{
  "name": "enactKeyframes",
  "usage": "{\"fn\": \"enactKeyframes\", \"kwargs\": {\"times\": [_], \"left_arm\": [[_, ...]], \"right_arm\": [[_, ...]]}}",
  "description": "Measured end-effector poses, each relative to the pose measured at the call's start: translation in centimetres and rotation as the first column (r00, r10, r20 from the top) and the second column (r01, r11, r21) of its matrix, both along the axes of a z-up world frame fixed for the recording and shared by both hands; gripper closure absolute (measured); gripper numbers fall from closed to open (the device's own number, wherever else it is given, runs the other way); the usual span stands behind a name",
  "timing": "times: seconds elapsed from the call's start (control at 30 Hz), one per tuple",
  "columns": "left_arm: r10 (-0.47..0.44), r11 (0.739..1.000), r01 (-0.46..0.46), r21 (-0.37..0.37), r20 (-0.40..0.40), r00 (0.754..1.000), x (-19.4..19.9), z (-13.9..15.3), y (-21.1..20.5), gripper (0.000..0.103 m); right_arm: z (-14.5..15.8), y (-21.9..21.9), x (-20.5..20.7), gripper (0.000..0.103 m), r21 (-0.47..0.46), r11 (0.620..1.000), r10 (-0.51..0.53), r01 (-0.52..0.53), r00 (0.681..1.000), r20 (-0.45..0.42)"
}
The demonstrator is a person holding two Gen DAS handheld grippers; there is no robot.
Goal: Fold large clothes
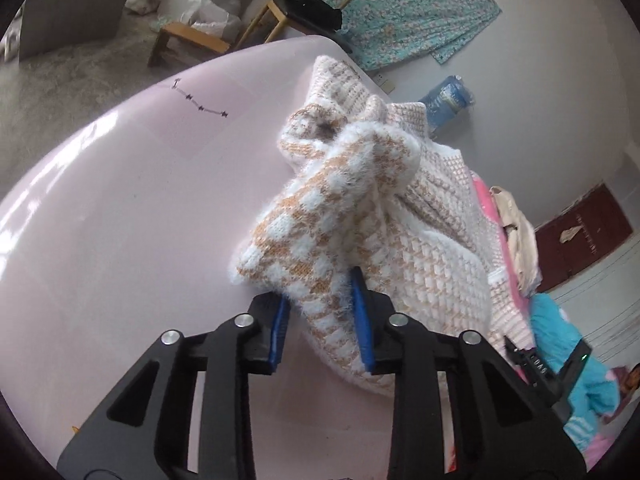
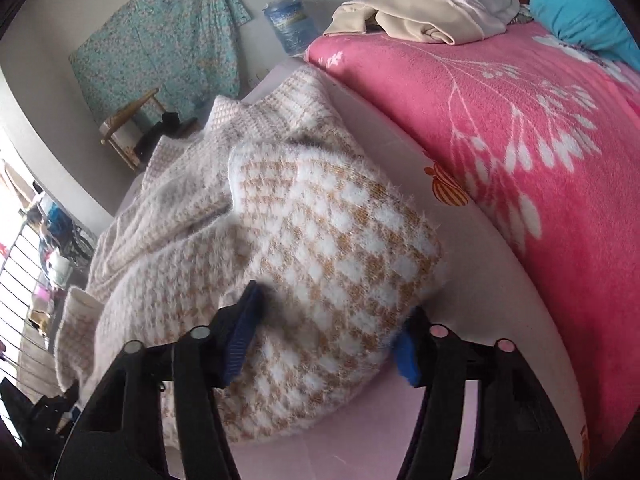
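A fluffy white-and-tan houndstooth sweater (image 1: pixel 360 200) lies bunched on a pale pink surface (image 1: pixel 120 220). In the left wrist view my left gripper (image 1: pixel 320 292) has its blue pads (image 1: pixel 362 320) closed on a folded edge of the sweater near the front. In the right wrist view the same sweater (image 2: pixel 320 220) fills the middle. My right gripper (image 2: pixel 334 300) clasps a thick fold of it, the left pad (image 2: pixel 240 332) sunk into the fuzz and the right pad partly hidden by fabric.
A pink flowered blanket (image 2: pixel 520 140) lies along the sweater's right side, with beige garments (image 2: pixel 420 12) and a turquoise one (image 2: pixel 580 12) on it. A blue water jug (image 2: pixel 290 20) and a wooden stool (image 1: pixel 188 36) stand beyond the surface's far edge.
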State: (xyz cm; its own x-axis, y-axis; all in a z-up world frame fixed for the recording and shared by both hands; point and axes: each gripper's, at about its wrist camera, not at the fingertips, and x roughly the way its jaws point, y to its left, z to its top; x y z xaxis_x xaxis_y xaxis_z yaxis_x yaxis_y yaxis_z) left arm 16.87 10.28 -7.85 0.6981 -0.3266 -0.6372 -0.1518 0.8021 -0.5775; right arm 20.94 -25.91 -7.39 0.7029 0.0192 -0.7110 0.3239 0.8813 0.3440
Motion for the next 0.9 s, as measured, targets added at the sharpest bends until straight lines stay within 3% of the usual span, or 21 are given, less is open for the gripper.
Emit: {"fn": "enactKeyframes", "kwargs": {"times": [0.03,0.1,0.2,0.33,0.5,0.6,0.67,0.73,0.8,0.83,0.9], "left_arm": [[-0.015,0.998,0.013,0.055,0.019,1.000,-0.1,0.5,-0.6,0.091],[-0.039,0.985,0.027,0.172,0.062,0.997,-0.5,2.0,-1.8,0.094],[-0.070,0.960,0.029,0.278,0.139,0.988,-2.0,4.5,-2.4,0.095],[-0.136,0.937,0.050,0.345,0.229,0.964,-4.6,8.4,-2.4,0.096],[-0.163,0.959,0.103,0.263,0.218,0.962,-7.7,10.4,0.4,0.096],[-0.170,0.971,0.137,0.198,0.165,0.971,-10.5,9.9,2.4,0.096],[-0.180,0.976,0.166,0.141,0.094,0.979,-11.4,7.9,3.7,0.090],[-0.164,0.984,0.163,0.067,0.009,0.986,-11.7,4.9,5.4,0.085],[-0.143,0.990,0.143,-0.003,-0.085,0.986,-11.8,2.0,7.3,0.080],[-0.140,0.990,0.139,-0.018,-0.102,0.985,-12.0,1.4,8.2,0.073],[-0.103,0.995,0.103,-0.010,-0.089,0.991,-12.6,1.6,9.8,0.070]], "right_arm": [[0.1,0.2,0.2,0.070,-0.032,0.999,0.009,-0.010,1.000,-0.015],[0.7,0.4,0.0,0.083,-0.072,0.997,0.039,-0.041,0.999,-0.027],[2.6,1.0,-1.0,0.087,-0.131,0.989,0.068,-0.068,0.998,-0.001],[5.8,1.1,-3.5,0.090,-0.147,0.985,0.100,-0.089,0.993,0.070],[8.5,1.8,-7.6,0.091,-0.166,0.975,0.166,-0.147,0.980,0.108],[8.5,1.6,-11.1,0.090,-0.103,0.974,0.212,-0.203,0.973,0.088],[7.2,1.5,-12.4,0.084,-0.055,0.968,0.246,-0.244,0.969,0.034],[4.8,0.7,-12.9,0.061,0.024,0.963,0.270,-0.269,0.962,-0.050],[2.3,-0.5,-12.9,0.047,0.090,0.962,0.268,-0.256,0.951,-0.153],[1.5,-1.2,-13.1,0.047,0.102,0.966,0.253,-0.237,0.946,-0.200],[1.3,-2.4,-13.9,0.043,0.121,0.966,0.250,-0.227,0.941,-0.226]]}}
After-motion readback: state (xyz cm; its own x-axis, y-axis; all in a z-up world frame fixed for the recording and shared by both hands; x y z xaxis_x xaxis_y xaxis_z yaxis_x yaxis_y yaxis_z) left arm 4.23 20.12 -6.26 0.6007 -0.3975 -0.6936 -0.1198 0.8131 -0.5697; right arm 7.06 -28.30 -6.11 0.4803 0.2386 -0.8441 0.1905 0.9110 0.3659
